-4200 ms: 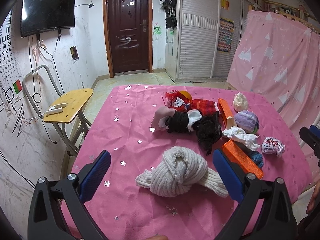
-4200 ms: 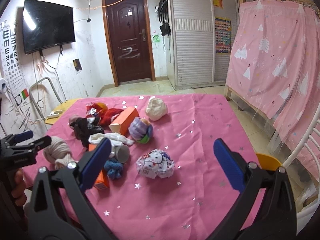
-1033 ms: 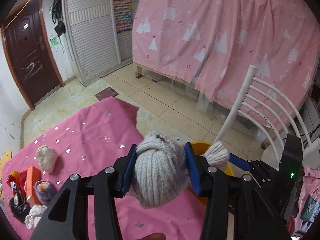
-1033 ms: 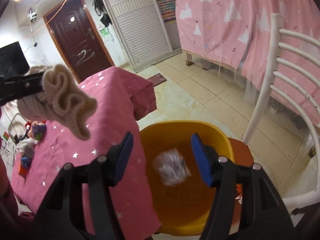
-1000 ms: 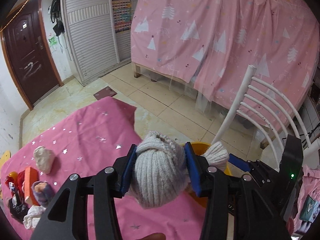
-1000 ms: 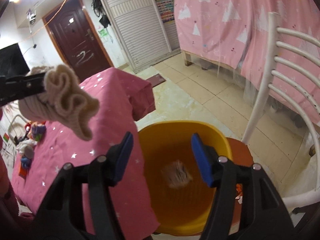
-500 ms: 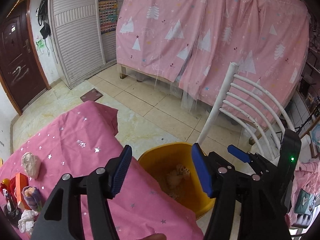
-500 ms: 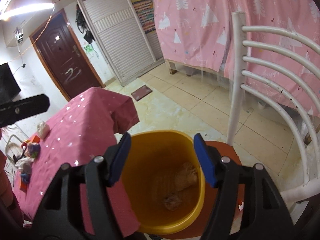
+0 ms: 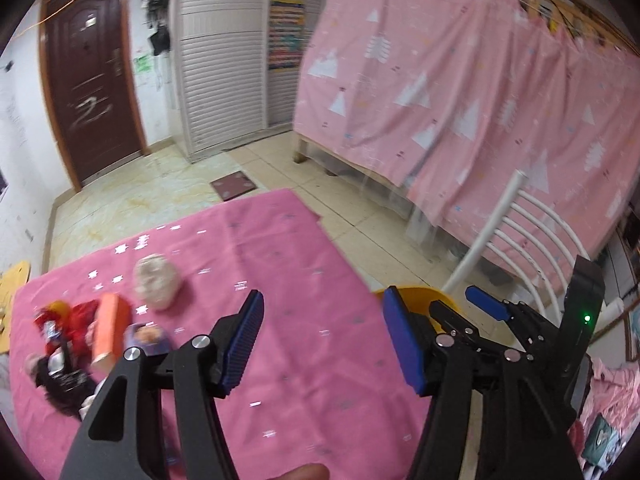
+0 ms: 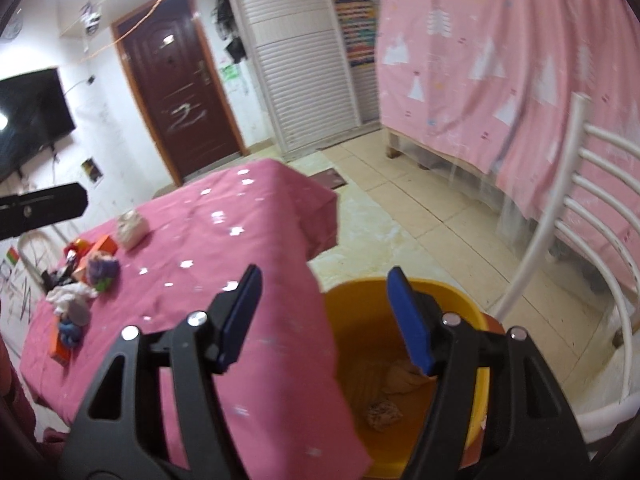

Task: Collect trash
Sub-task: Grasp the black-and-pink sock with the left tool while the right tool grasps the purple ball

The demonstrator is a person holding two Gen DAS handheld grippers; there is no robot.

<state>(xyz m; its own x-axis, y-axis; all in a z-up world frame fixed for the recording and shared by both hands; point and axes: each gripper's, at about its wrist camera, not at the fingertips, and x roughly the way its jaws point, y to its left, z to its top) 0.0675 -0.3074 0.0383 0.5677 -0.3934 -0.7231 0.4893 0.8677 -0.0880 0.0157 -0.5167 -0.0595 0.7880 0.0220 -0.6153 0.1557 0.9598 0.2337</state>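
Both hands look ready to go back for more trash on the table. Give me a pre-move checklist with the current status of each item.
1. Left gripper free of load: ok, jaws open after just widening, nothing between them.
2. Right gripper free of load: ok, open and empty.
3. Dropped items inside the yellow bin: ok, crumpled pieces lie at its bottom.
4. Trash left to collect: ok, a pile sits at the far end of the pink tablecloth.
5. Bin stable: cannot tell, its base is hidden.
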